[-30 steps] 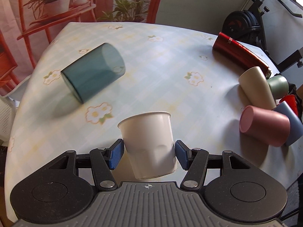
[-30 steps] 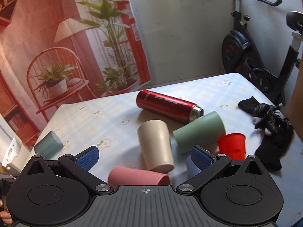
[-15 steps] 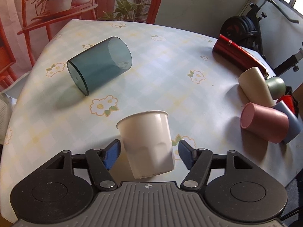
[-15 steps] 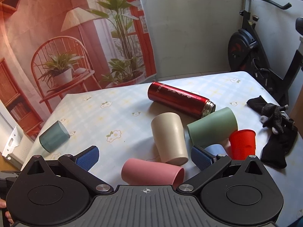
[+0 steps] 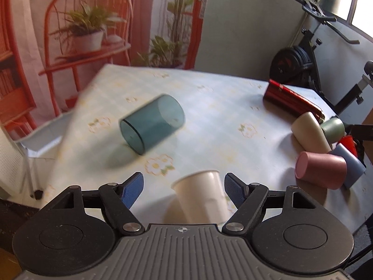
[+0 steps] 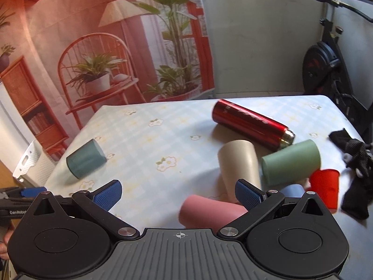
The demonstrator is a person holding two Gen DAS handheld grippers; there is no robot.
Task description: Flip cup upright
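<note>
A white cup (image 5: 201,197) stands upright on the floral tablecloth, mouth up, between the blue pads of my left gripper (image 5: 184,187). The jaws are spread and do not touch it. A teal glass cup (image 5: 151,127) lies on its side farther back left; it also shows in the right wrist view (image 6: 85,158). My right gripper (image 6: 178,192) is open and empty above the near table edge, with a pink cup (image 6: 209,213) lying on its side between its pads.
A cluster lies at the right: red thermos (image 6: 253,124), beige cup (image 6: 240,163), green cup (image 6: 291,162), red cup (image 6: 325,186) and a pale blue cup (image 5: 349,165). Black gloves (image 6: 354,163) lie at the far right. An exercise bike (image 5: 300,60) stands behind the table.
My left gripper has opened off the white cup and drawn back and up, leaving the cup standing. My right gripper has shifted a little, still open.
</note>
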